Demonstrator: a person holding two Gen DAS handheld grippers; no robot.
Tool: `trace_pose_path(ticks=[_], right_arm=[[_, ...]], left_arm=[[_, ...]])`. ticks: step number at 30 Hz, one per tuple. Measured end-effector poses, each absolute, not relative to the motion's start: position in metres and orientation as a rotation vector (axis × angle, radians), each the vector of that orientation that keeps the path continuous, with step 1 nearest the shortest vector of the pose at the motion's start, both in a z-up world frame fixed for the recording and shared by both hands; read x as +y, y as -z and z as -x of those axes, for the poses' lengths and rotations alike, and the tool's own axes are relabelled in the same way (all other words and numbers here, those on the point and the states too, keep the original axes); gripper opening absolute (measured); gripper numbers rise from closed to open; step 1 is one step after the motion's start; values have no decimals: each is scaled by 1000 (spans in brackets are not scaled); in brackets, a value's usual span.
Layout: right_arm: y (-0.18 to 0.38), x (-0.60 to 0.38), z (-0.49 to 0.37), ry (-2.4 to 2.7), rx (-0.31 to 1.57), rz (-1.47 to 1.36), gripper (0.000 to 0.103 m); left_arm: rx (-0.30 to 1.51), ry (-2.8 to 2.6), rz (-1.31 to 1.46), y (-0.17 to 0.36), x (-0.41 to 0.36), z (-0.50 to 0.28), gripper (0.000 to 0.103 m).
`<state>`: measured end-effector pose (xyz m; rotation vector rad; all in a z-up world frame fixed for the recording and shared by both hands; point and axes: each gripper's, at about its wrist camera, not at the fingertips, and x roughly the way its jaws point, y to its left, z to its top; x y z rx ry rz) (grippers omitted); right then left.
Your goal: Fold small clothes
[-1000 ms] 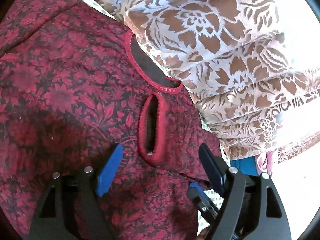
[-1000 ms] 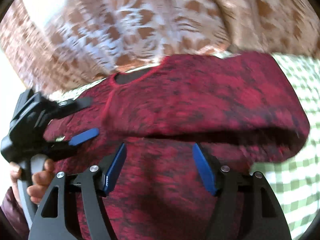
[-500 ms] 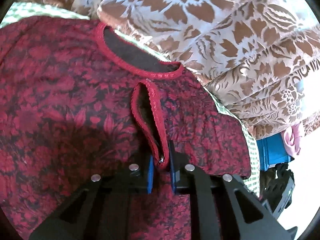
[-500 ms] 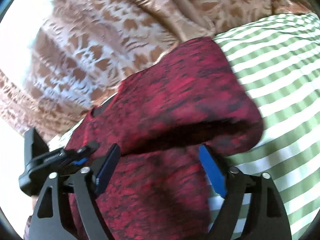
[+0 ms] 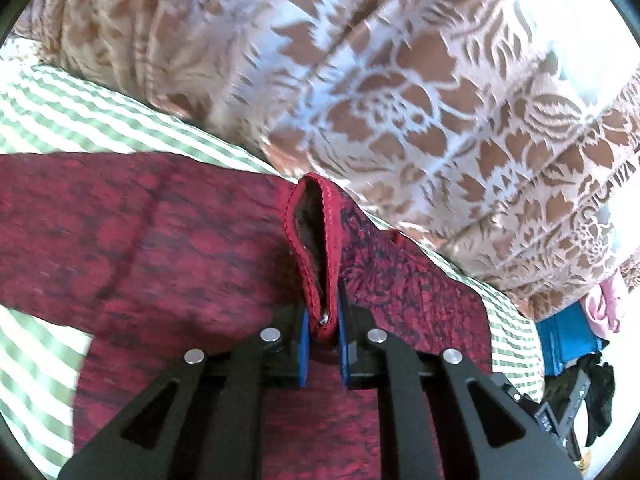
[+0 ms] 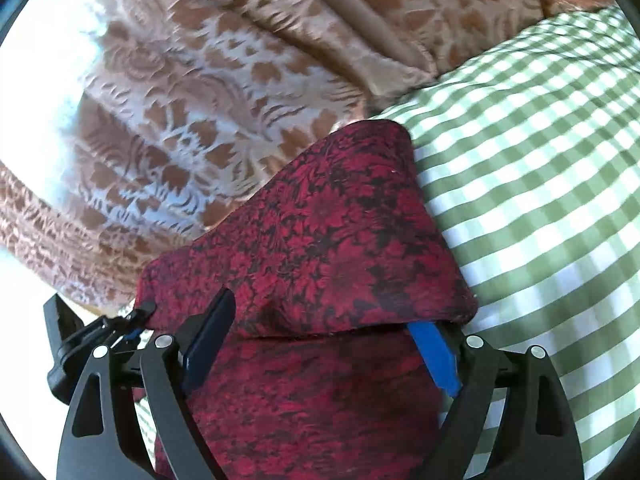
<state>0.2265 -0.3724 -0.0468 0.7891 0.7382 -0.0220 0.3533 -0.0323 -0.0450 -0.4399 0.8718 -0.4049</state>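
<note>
We are looking at a small dark red top with a black flower print (image 5: 168,264). It is lying on a green and white checked sheet (image 6: 540,184), which seems to be covering a bed, though the view is too tight for us to be sure.

Our left hand-held gripper (image 5: 324,340) is pinching the top. Its two blue pads (image 5: 304,344) are pressed together on the bright red trim of the slit below the neck opening (image 5: 316,240). That trim is standing up in a loop between the pads, and the cloth around it is bunching a little. In the right wrist view, the left hand-held gripper (image 6: 132,324) is showing at the near left corner of the top.

Our right hand-held gripper (image 6: 320,344) is opening wide. One dark pad (image 6: 208,336) is sitting on the red cloth. The other blue pad (image 6: 434,356) is peeking out from under a folded-over flap of the top (image 6: 332,232). The cloth is lying between the two pads, but they are not squeezing it.

Behind the top, a brown and pale blue flowered curtain (image 5: 400,100) is hanging in folds. Far to the right in the left wrist view, something blue (image 5: 568,340) and something pink (image 5: 604,304) are showing, too small for us to name.
</note>
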Motion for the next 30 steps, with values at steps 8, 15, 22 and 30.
trace_pose_path(ticks=[8,15,22,30], right_arm=[[48,-347,-238,7,791,-738,89],[56,-346,-232,20,844,-721,89],[27,-323,-208,-123,907,-596,89],[8,-304,-247,-41,858,-432,89]], left_arm=[[886,293,433,62,16,-352,10],[929,279,401,89,22,-347,10],[918,291,391,84,24,-335,10],[909,281,344,68,25,-329,11]])
